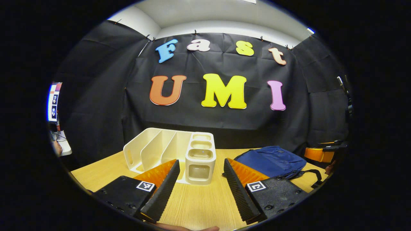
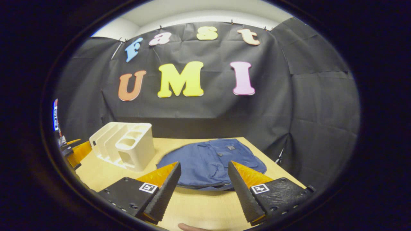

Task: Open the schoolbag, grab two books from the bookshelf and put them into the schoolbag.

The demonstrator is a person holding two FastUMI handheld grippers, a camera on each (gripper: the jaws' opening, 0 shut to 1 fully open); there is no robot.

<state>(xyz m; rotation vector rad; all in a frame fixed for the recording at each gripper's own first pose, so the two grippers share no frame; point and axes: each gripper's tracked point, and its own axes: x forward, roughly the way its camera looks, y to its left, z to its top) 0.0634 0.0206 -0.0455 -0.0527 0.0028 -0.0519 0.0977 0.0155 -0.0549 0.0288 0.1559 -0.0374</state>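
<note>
Schoolbag (image 2: 212,160) blue — bookshelf (image 1: 170,150) seemingly cream — table (image 1: 199,199) light wood-grain.

Schoolbag (image 2: 212,160) front edge hidden behind fingers; bookshelf (image 1: 160,149) base partly blocked

Even overhead light, sharp centre, strong fisheye bending, perhaps slight blur at edges
</note>
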